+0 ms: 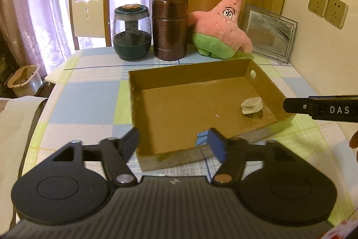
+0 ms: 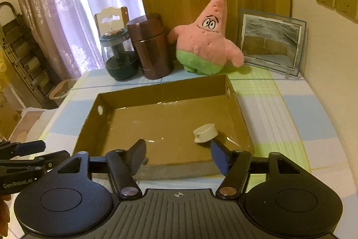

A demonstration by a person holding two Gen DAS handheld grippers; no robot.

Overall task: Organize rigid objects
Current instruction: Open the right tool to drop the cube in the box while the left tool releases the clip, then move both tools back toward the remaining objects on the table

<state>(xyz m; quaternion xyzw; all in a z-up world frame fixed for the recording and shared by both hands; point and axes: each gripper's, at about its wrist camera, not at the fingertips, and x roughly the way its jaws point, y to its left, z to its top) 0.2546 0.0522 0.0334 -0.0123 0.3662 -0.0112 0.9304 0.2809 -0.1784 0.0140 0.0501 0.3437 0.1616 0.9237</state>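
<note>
white cap [image 2: 205, 132] in cardboard box [image 2: 161, 87]; left gripper [image 1: 172, 145], right gripper [image 2: 177, 155] level at near wall, fingers spread, empty.

a home dining room: curtains [image 2: 73, 3], chair [image 1: 89, 15], plush toy [image 2: 205, 37].

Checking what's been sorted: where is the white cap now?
The white cap lies inside the cardboard box, near its front right corner, just ahead of the open right tongs.
</note>
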